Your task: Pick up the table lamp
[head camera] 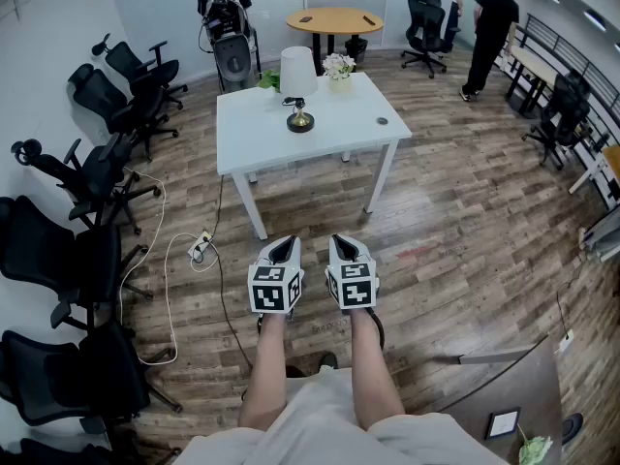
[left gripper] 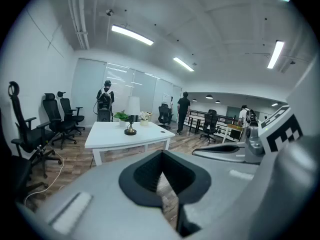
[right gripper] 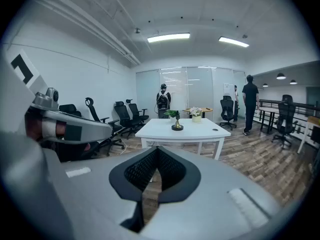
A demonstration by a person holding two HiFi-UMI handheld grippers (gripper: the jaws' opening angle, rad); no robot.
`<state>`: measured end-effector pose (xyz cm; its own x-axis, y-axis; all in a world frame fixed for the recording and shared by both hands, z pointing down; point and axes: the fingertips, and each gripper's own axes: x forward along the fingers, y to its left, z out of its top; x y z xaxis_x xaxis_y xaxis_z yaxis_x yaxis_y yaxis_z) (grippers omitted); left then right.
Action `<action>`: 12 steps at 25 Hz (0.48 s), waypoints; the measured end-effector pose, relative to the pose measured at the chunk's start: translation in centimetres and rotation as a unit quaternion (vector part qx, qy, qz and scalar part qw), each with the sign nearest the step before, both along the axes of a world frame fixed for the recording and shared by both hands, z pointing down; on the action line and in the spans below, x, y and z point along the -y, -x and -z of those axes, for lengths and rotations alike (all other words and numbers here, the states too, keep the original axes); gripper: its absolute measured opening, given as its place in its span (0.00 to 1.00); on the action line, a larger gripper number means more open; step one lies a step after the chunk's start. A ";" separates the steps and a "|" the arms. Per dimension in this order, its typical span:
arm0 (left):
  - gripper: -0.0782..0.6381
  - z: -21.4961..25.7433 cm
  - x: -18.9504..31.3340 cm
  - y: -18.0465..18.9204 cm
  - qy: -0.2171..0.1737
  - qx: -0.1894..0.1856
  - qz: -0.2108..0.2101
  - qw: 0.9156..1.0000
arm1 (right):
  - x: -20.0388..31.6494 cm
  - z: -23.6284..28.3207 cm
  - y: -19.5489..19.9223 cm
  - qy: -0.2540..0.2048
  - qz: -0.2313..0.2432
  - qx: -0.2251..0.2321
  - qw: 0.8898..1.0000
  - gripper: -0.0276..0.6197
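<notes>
**Task object.** The table lamp (head camera: 297, 90) stands upright on the white surface (head camera: 329, 134). Its long axis is vertical. The round dark base rests flat on the surface, a short brass-coloured stem rises from it, and the white shade sits at the top with its narrow end up. In the head view the lamp is left of the surface's centre and toward the far edge. A green plant (head camera: 268, 80) stands just beside it on the left, and a pot of white flowers (head camera: 338, 66) is near on the right. A small dark round item (head camera: 382, 120) lies well apart from the lamp, near the right end.

**Left gripper.** The left gripper (head camera: 281, 251) is held over the wood floor, short of the surface's near edge and well apart from the lamp. It points toward the surface. In the left gripper view the jaws (left gripper: 162, 176) are clenched together with nothing between them. Only floor shows through the notch between the pads. The lamp (left gripper: 131, 116) appears ahead and left of centre.

**Right gripper.** The right gripper (head camera: 346, 250) sits just beside the left one and is aimed the same way. In the right gripper view its jaws (right gripper: 156, 176) are likewise clenched and empty. The lamp (right gripper: 177, 123) stands ahead, close to the centre line.

**Surroundings.** Black office chairs (head camera: 107, 177) line the left wall. A round wooden table (head camera: 334, 19) stands beyond the surface. Two people stand at the far end of the room.
</notes>
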<state>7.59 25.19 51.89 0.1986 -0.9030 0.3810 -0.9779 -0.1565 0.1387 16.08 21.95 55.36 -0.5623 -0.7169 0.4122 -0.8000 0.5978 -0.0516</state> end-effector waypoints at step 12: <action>0.11 -0.5 0.5 0.1 0.005 0.001 -0.001 1.000 | 0.7 0.1 -0.7 0.000 0.001 0.027 1.000 0.08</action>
<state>7.48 24.68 52.40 0.2006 -0.8985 0.3905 -0.9776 -0.1577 0.1393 16.77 21.28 55.30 -0.5849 -0.7158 0.3815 -0.7952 0.5988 -0.0956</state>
